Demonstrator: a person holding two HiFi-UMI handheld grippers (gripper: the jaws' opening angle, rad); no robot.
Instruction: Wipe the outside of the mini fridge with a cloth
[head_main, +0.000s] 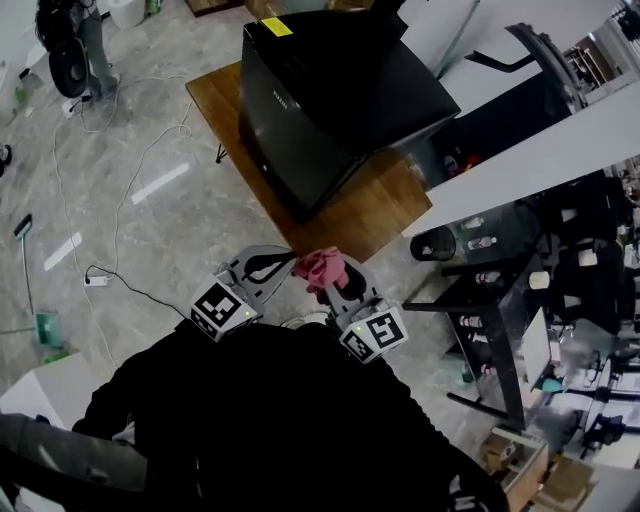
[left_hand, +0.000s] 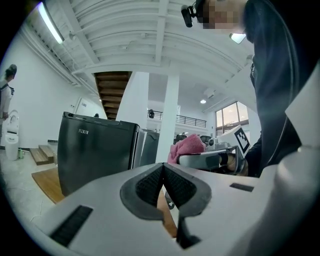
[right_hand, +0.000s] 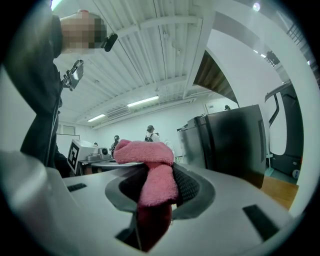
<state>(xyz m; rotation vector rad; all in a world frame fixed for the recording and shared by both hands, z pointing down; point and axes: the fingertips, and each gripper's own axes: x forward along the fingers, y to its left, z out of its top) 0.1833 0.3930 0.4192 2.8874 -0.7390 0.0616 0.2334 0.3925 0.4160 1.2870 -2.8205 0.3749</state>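
Observation:
The black mini fridge (head_main: 335, 95) stands on a low wooden board (head_main: 375, 215) ahead of me; it also shows as the fridge (left_hand: 95, 150) at left in the left gripper view and the fridge (right_hand: 232, 142) at right in the right gripper view. My right gripper (head_main: 325, 272) is shut on a pink cloth (head_main: 322, 267), which bunches above the jaws as the cloth (right_hand: 150, 167). My left gripper (head_main: 272, 266) is shut with nothing between its jaws, which meet in the left gripper view (left_hand: 163, 181). Both grippers hang close to my body, well short of the fridge.
A white cable (head_main: 120, 200) trails over the grey tiled floor at left. A white counter (head_main: 540, 160) and a black shelf rack (head_main: 500, 300) with small bottles stand at right. People stand in the background of the right gripper view (right_hand: 150, 132).

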